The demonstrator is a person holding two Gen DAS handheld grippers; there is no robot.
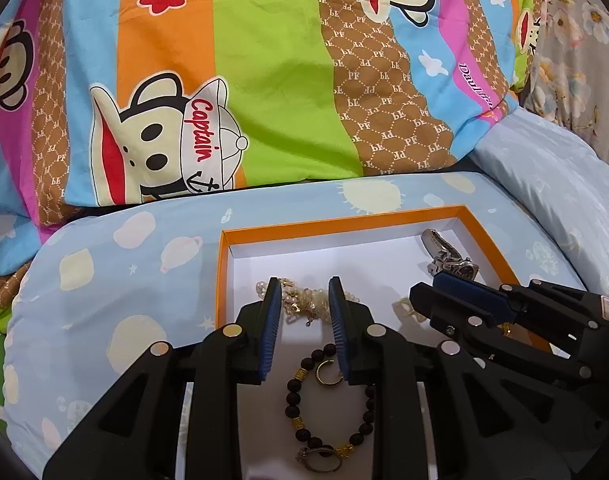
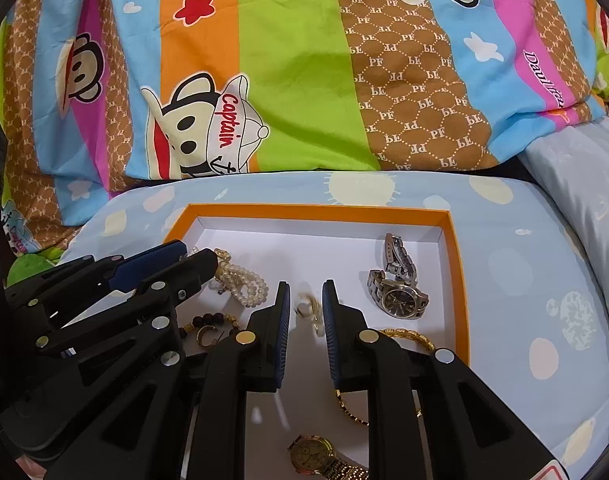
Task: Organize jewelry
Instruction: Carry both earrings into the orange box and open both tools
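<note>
Left claw point(image 1: 304, 300): released, blue ribbed pads apart, grasping nothing, poised over a dark wooden bead bracelet with gold spacers point(image 1: 328, 400) and a small gold hoop earring point(image 1: 327, 372) lying inside its loop. A stone-set silver ring point(image 1: 318, 458) lies at the bracelet's near end; a bunched white pearl strand point(image 1: 304, 300) lies beyond the tips.

Right claw point(image 2: 304, 304): likewise released and empty, with a blurred gold ring point(image 2: 306, 306) between its pads.

Judgement: sorting is midway; the ring looks like the next pick, calling for a gentle, centred closure on a small, slippery item.

All pieces, including a steel-link wristwatch point(image 2: 400, 298), a gold chain point(image 2: 408, 336) and a gold watch point(image 2: 316, 458), sit in an orange-rimmed, white-lined shallow box point(image 2: 456, 280) on the bed point(image 2: 524, 280).
</note>
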